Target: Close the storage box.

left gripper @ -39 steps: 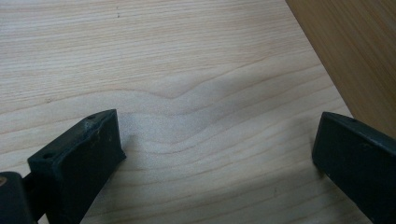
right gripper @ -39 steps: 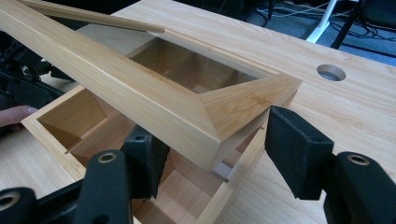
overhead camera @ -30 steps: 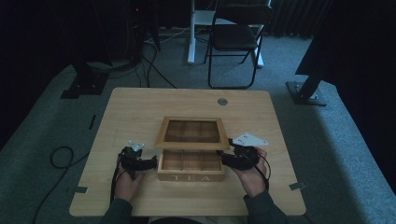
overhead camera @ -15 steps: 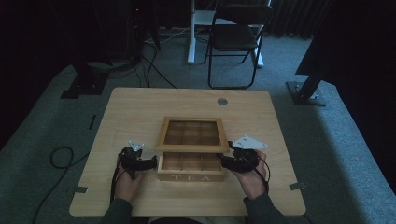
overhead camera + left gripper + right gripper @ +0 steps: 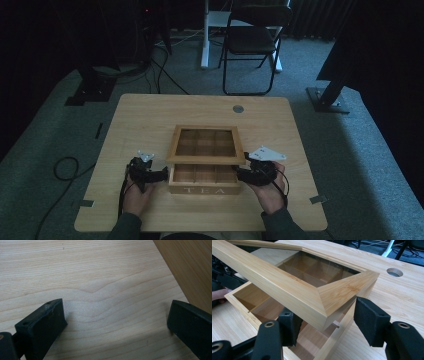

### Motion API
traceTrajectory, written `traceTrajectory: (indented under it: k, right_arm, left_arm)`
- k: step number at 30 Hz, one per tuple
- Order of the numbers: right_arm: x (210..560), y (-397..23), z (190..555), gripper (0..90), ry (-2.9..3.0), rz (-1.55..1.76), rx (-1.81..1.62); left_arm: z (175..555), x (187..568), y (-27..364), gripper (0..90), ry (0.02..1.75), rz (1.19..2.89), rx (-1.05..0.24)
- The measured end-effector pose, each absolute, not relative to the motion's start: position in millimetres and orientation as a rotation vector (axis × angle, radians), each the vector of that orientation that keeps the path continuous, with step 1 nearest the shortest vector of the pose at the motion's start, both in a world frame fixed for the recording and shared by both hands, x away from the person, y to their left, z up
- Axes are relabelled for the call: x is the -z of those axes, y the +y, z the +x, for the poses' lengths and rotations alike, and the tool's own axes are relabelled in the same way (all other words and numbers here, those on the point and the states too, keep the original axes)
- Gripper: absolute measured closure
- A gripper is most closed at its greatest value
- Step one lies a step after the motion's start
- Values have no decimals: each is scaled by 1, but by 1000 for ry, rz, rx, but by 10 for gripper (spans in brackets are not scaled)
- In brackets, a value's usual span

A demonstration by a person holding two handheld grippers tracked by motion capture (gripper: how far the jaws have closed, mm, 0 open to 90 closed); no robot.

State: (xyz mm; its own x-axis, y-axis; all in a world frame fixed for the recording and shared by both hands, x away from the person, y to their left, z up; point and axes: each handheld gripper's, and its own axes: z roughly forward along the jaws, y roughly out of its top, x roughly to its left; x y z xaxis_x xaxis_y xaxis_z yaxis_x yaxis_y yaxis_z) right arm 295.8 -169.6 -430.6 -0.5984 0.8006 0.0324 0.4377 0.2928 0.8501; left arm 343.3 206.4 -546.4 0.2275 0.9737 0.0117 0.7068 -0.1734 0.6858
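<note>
So from the high view, a wooden tea box [image 5: 204, 180] with "TEA" on its front sits near the front middle of the tabletop [image 5: 150, 120]. Its lid [image 5: 205, 145], a wood frame with a clear pane, is lifted partway and hangs over the back of the box, so you can see the divided compartments through it. The left tool [image 5: 161, 175] is just beside the box's left end, the right tool [image 5: 241, 174] at its right end, each held in a hand. A folding chair [image 5: 252, 40] stands on the carpet beyond the tabletop.

Left gripper view: the left tool [image 5: 115, 325] has its jaws spread wide over bare pale wood grain, with the box's side panel [image 5: 190, 270] at the upper right, nothing between them.

Right gripper view: the right tool [image 5: 327, 320] is spread too, its jaws straddling the mitred corner of the lid [image 5: 307, 282]. Can't tell if either one touches it. Below sits the open box [image 5: 262, 305] with thin dividers, and a cable hole [image 5: 394, 272] shows farther off.
</note>
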Motion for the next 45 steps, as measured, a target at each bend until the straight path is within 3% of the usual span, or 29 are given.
traceTrajectory:
  k: [45]
  right_arm:
    - [462,-168,284,404,2228,1147,-1182]
  left_arm:
    - [343,546,207,16,1537,1958,-624]
